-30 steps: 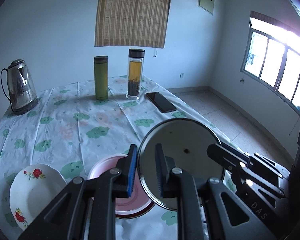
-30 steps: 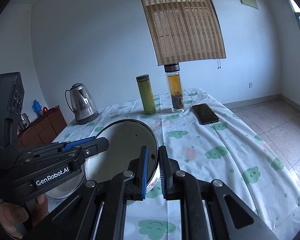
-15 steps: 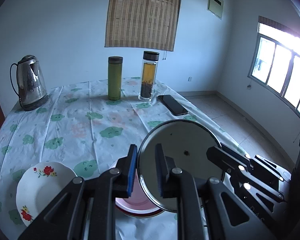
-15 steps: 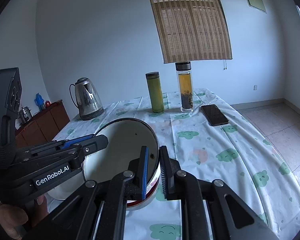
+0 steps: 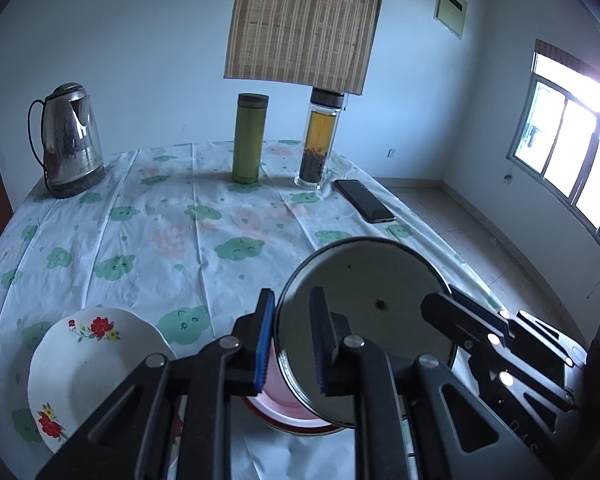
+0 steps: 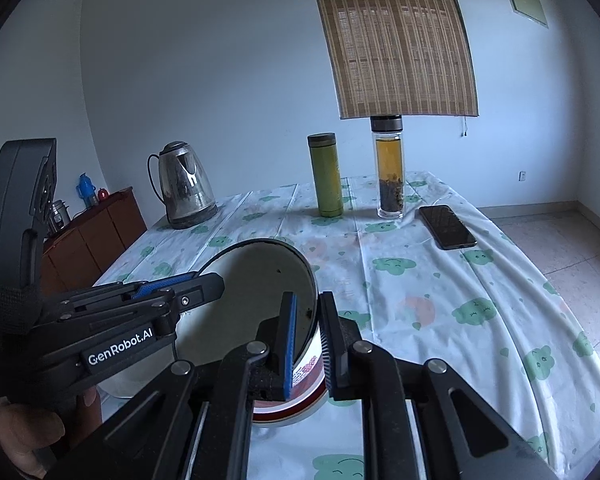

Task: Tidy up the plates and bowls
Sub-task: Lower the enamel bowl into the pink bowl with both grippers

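While I hold the enamel bowl (image 5: 364, 312) tilted, left gripper (image 5: 290, 338) fingers pinched on its near rim, right gripper (image 6: 308, 342) clamped opposite, above pink plate (image 5: 278, 408), floral plate (image 5: 88, 372) beside.

A round white enamel bowl (image 5: 364, 312) is hanging tilted between the two grippers — the left gripper (image 5: 290, 340) and the right gripper (image 6: 309, 338) are each clamping its rim — above a pink plate (image 5: 284, 408), with a flowered white plate (image 5: 88, 372) lying to the left.
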The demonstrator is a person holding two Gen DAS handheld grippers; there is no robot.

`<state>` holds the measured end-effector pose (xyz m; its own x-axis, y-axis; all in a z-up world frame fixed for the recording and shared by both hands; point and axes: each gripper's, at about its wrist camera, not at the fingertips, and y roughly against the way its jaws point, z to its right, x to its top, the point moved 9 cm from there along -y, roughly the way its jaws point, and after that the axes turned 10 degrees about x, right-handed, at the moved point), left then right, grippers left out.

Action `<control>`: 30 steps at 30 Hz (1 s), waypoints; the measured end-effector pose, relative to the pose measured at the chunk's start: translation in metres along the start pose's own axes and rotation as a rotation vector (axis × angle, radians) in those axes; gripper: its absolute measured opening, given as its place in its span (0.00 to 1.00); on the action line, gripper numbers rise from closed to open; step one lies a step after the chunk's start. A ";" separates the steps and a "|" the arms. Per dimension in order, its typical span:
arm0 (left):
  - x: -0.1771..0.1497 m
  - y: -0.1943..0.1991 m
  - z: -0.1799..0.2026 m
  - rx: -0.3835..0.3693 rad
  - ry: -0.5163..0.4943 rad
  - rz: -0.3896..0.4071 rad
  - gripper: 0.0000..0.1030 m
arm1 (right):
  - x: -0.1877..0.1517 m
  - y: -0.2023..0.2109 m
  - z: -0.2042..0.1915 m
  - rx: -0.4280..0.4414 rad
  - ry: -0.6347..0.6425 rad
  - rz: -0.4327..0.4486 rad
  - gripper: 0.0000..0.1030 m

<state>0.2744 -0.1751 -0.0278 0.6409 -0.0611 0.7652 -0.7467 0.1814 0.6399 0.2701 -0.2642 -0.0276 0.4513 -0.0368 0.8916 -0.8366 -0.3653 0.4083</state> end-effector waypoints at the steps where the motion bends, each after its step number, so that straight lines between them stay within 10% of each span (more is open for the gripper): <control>1: -0.001 -0.001 -0.001 0.003 0.001 -0.003 0.14 | -0.001 -0.002 0.000 0.001 -0.001 -0.004 0.14; 30: -0.015 -0.032 -0.014 0.026 0.022 -0.088 0.14 | -0.016 -0.040 0.007 -0.002 -0.008 -0.094 0.14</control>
<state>0.2916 -0.1659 -0.0611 0.7079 -0.0544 0.7042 -0.6913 0.1511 0.7066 0.2985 -0.2552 -0.0594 0.5304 -0.0097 0.8477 -0.7910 -0.3655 0.4907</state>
